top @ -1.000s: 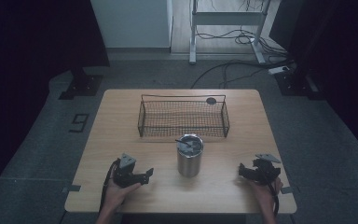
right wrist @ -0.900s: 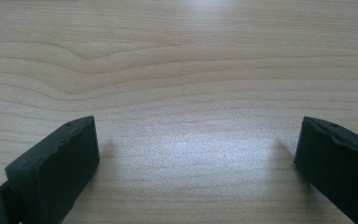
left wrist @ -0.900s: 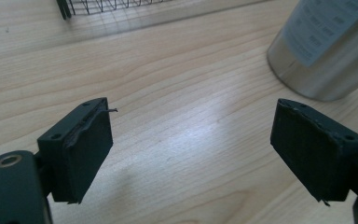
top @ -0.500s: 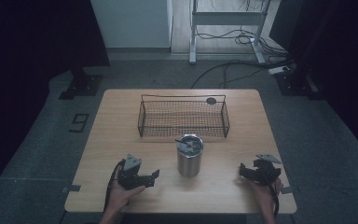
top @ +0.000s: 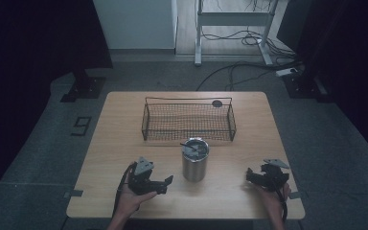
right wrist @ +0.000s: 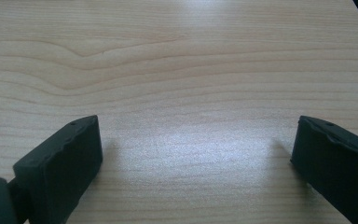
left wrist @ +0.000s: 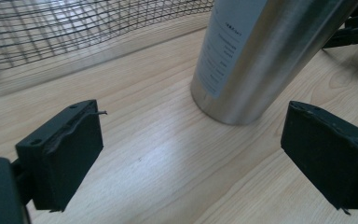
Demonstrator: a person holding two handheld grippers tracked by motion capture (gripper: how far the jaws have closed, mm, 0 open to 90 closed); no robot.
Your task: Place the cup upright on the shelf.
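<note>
A steel tumbler (top: 195, 160) with a lid stands upright near the middle of the wooden table (top: 124, 124). My left gripper (top: 167, 183) lies in a hand just left of it, pointing toward it and apart from it. Its jaws have just been opening and hold nothing. In the left gripper view the left gripper (left wrist: 191, 154) is open over bare wood, with the tumbler (left wrist: 261, 56) ahead to the right. My right gripper (top: 250, 176) rests at the table's front right, jaws toward the tumbler. The right gripper (right wrist: 196, 158) stands open over bare wood.
A black wire basket (top: 189, 120) sits behind the tumbler, and its mesh (left wrist: 74, 28) shows in the left gripper view. A small dark round thing (top: 216, 103) lies behind the basket. Cables and a metal frame stand on the floor beyond the table.
My left hand has moved right toward the tumbler and its jaws have spread apart. The right hand and the tumbler have kept still.
</note>
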